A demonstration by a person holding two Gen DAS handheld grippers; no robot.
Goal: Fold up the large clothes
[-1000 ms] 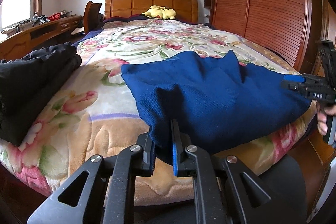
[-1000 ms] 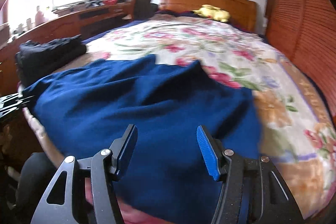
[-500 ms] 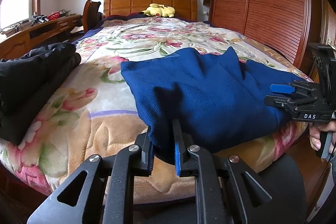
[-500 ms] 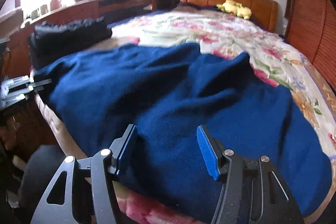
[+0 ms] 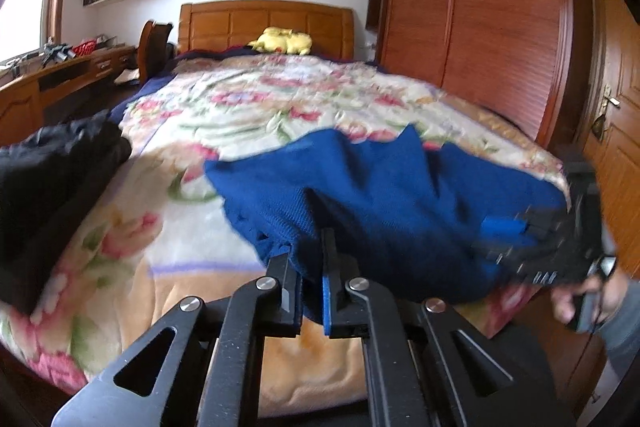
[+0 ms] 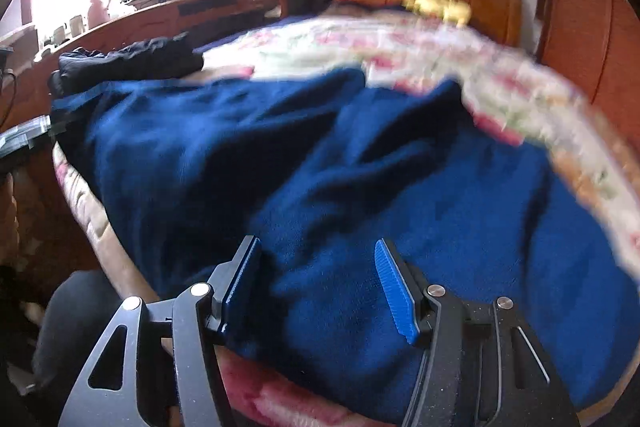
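1. We see the sweater (image 5: 400,195), a dark blue knit, lying spread across the near end of the bed (image 5: 248,107), with its lower edge hanging over the bed's foot.
2. In the left wrist view, its near left corner is lifted off the blanket (image 5: 132,267) and bunched between the left gripper's (image 5: 310,291) fingers.
3. The left gripper's jaws have just been closing; they now stand pressed nearly together, pinching that corner of the sweater.
4. Two peaks of cloth stand up along the sweater's far edge, with folds running down from them.
5. In the right wrist view, the right gripper (image 6: 320,287) hovers low over the sweater's near right part, its fingers (image 6: 394,291) spread wide with blue cloth showing between them. We cannot tell whether the pads touch the cloth.
6. From the left wrist view, the right gripper appears blurred at the sweater's right edge, held by a hand (image 5: 588,295) in a grey sleeve.
7. The blanket under the sweater is cream with pink flowers and green leaves.
8. A black pile (image 5: 48,187) of folded clothes lies on the bed's left edge, apart from the sweater.
9. A yellow plush (image 5: 282,41) lies against the wooden headboard (image 5: 264,23).
10. A wooden wardrobe (image 5: 480,19) stands right of the bed, and a desk (image 5: 60,75) runs along the left under a window.
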